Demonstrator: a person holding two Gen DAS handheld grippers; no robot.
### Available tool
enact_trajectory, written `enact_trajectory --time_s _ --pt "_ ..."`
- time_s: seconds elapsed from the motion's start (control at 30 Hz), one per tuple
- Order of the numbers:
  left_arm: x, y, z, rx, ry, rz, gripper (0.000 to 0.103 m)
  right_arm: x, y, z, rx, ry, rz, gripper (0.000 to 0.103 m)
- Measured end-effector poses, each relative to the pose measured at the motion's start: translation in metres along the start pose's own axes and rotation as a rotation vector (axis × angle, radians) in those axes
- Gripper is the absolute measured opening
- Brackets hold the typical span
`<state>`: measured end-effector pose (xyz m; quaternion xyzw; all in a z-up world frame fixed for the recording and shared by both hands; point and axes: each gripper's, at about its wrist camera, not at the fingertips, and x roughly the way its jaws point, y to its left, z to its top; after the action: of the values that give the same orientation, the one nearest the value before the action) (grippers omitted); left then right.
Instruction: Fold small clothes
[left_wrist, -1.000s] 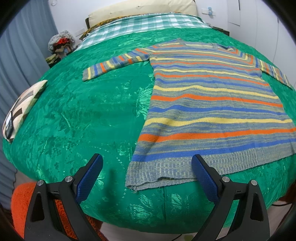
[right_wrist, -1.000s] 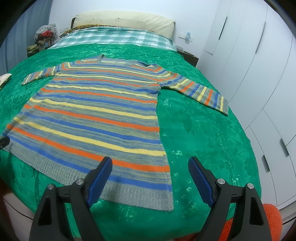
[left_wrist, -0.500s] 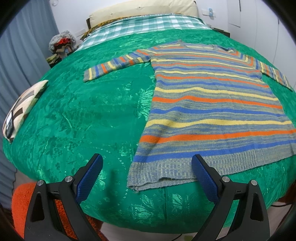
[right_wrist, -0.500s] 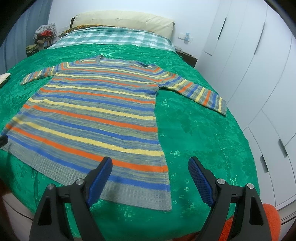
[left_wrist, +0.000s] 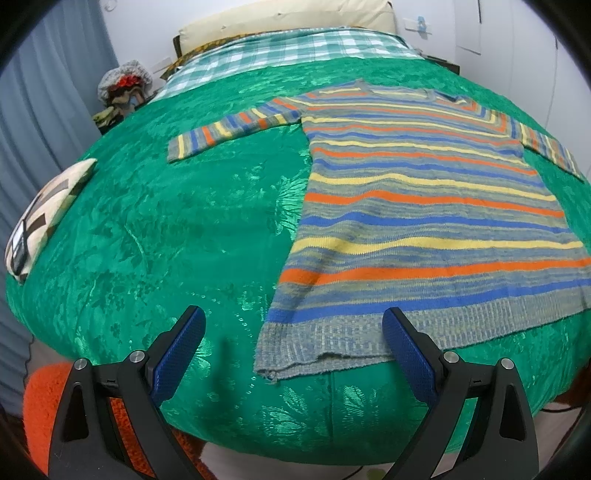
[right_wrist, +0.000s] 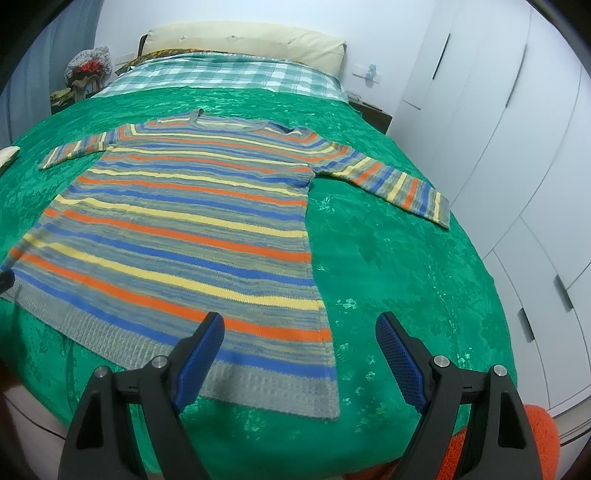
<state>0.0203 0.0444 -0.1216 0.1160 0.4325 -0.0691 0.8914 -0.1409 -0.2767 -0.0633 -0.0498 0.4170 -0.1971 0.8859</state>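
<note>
Here the striped sweater (right_wrist: 192, 236) lies flat on the green bedspread (left_wrist: 166, 229), its long axis running away from both grippers, hem nearest. The left gripper (left_wrist: 293, 350) hovers over the hem's left corner, the right gripper (right_wrist: 299, 354) over its right corner; both sets of jaws stand spread and empty. Neither hand looks nearer.

Both wrist views look forward and downward from the foot of the bed (left_wrist: 155, 229), the left over the sweater's (left_wrist: 424, 221) near left hem corner, the right over its near right hem corner, sharing the sweater (right_wrist: 184, 229), checked blanket (right_wrist: 221, 74) and headboard pillow (right_wrist: 240, 40).
</note>
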Motion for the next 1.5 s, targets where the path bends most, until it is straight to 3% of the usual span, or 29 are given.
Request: enact_trajectory --time_s 1.5 --pt "0.0001 0.0000 -0.0008 0.007 0.003 0.004 0.097 0.0009 0.0034 -0.0028 0.000 0.015 -0.003 0.083"
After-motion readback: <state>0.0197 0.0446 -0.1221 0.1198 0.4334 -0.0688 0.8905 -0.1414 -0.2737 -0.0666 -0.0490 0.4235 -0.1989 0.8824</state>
